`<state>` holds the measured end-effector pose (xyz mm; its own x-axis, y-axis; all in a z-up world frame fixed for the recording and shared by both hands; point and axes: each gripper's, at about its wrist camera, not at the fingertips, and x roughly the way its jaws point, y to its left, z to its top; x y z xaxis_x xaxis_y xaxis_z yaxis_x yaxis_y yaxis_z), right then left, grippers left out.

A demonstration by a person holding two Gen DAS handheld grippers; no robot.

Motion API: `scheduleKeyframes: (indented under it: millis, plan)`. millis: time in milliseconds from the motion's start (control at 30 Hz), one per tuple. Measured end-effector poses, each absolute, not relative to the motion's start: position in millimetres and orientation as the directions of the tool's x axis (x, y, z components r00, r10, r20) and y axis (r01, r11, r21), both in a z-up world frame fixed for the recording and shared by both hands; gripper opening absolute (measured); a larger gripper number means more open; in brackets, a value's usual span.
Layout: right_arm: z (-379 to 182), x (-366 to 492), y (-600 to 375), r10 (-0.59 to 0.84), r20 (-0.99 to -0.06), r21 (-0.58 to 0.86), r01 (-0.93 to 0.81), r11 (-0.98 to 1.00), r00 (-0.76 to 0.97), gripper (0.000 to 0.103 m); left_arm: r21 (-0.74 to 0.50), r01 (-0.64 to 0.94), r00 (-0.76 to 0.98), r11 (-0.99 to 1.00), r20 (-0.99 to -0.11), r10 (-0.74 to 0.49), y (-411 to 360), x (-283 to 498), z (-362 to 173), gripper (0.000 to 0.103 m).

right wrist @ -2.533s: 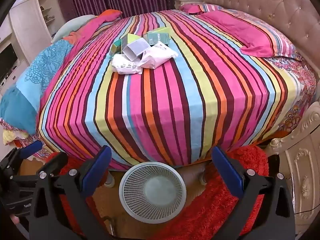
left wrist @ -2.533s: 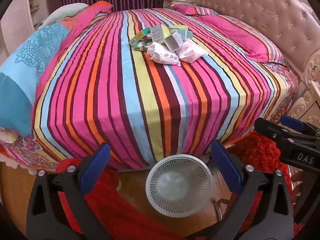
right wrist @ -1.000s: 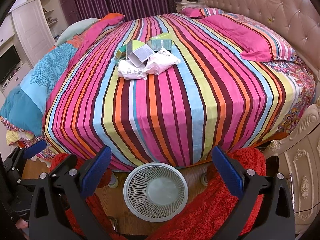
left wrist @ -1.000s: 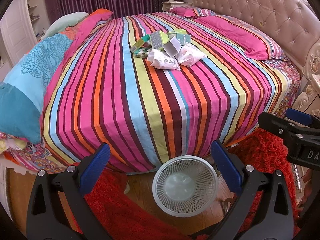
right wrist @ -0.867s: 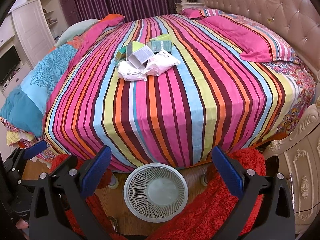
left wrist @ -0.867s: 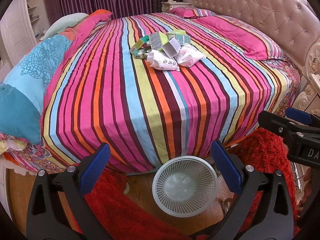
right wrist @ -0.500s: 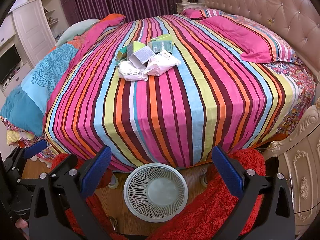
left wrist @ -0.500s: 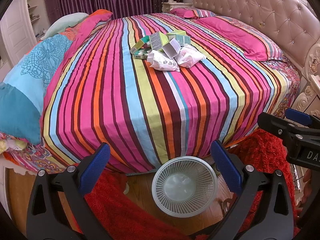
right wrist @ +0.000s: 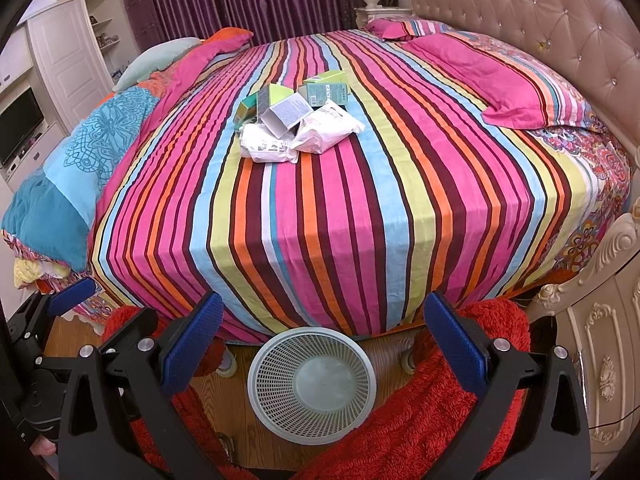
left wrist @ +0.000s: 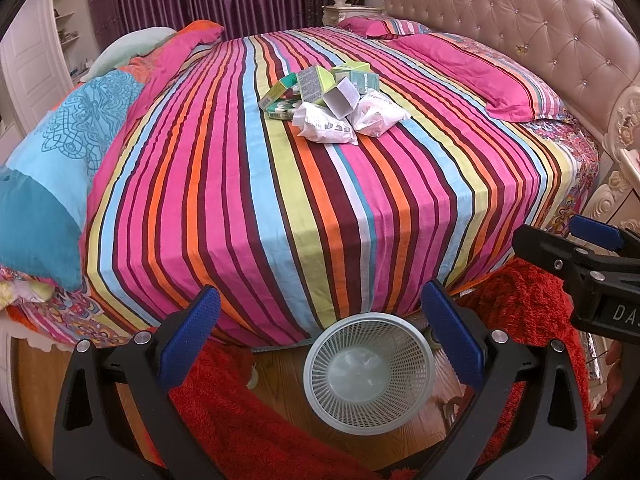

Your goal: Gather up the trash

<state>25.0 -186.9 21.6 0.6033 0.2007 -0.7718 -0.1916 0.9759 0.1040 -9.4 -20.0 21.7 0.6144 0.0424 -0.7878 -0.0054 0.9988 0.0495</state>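
A pile of trash (left wrist: 332, 104) lies mid-bed on the striped bedspread (left wrist: 280, 208): green cartons, a grey open box and two crumpled white wrappers (right wrist: 296, 136). An empty white mesh basket (left wrist: 368, 372) stands on the wooden floor at the foot of the bed, also in the right wrist view (right wrist: 312, 384). My left gripper (left wrist: 320, 320) is open above the basket, holding nothing. My right gripper (right wrist: 322, 320) is open too, empty, and hangs over the basket. Each gripper shows at the edge of the other's view.
A tufted headboard (left wrist: 520, 24) runs along the right. Pink pillows (left wrist: 460, 68) and a blue quilt (left wrist: 60, 148) flank the bedspread. A red shaggy rug (right wrist: 440, 420) covers the floor around the basket. White cabinets (right wrist: 68, 64) and purple curtains stand behind.
Both views have crept slightly closer to the bed; the trash pile and basket sit a little lower in frame. Nothing was grasped or let go.
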Motion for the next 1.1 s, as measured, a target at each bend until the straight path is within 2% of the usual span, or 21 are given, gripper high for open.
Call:
scheduleKeyframes:
  millis: [533,1100]
  plan:
    - [25,23,-186,0.207,-0.761,0.096,-0.208,0.973,0.615,0.096,0.041,-0.004,0.614,0.999,-0.788,0.034,-18,-8,23,0.098]
    - [7,32,-186,0.245,-0.77,0.131,-0.229,0.965,0.59,0.096,0.023,-0.028,0.566,0.999,-0.823,0.035,-4,8,0,0.098]
